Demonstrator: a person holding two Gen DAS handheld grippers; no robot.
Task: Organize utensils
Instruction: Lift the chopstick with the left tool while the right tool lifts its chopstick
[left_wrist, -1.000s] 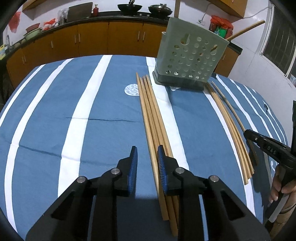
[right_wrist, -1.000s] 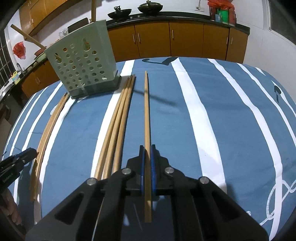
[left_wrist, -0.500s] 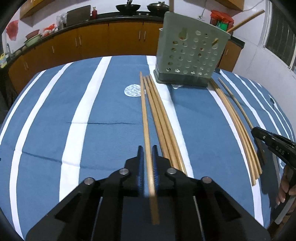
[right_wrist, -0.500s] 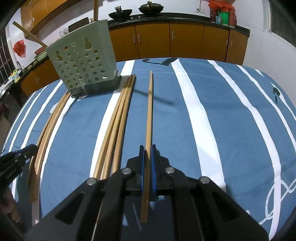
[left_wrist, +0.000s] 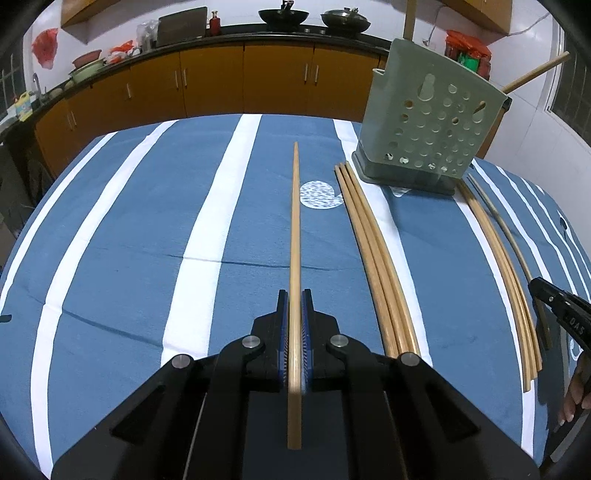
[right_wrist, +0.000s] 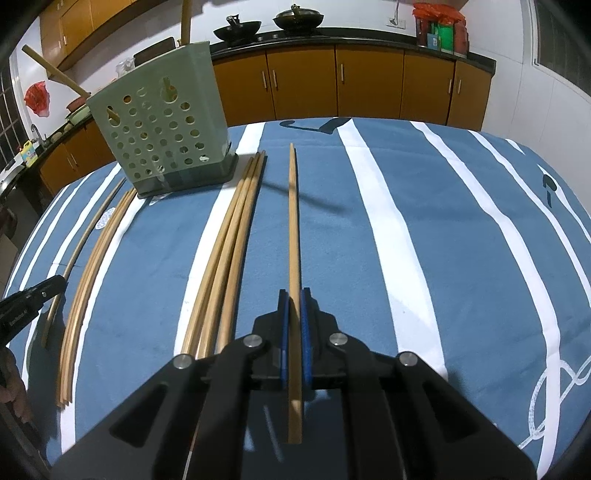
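Left tongs (left_wrist: 294, 306) closed on a single wooden chopstick (left_wrist: 294, 236); right tongs (right_wrist: 294, 306) likewise closed on a second chopstick (right_wrist: 293, 229). In each wrist view the held stick runs straight ahead along the line of the tongs, gripped near its butt, with the short butt end projecting back towards the camera and the tapered tip pointing towards the far side of the surface. Both sticks appear lifted clear of the blue striped cloth (left_wrist: 129, 240); the right one throws a shadow across the cloth.

The green perforated utensil holder (left_wrist: 432, 122) stands upright on the far part of the surface, ahead and to the right of the left tongs, ahead and to the left of the right tongs (right_wrist: 162, 129). It thus lies between the two hands; neither is clearly nearer. Two sticks already stand in it, leaning out of its top. Judged next step: raise each tip and turn the long axis towards vertical over the open top, since the holder's wall faces the tips.

A bundle of three chopsticks (left_wrist: 373, 258) lies on the cloth between the hands, its far ends just beside the holder's base. A further bundle (left_wrist: 506, 273) lies beyond it, close by the right tongs' tip as seen from the left wrist. Neither bundle bars an approach from above. Kitchen cabinets (left_wrist: 243, 81) lie behind.
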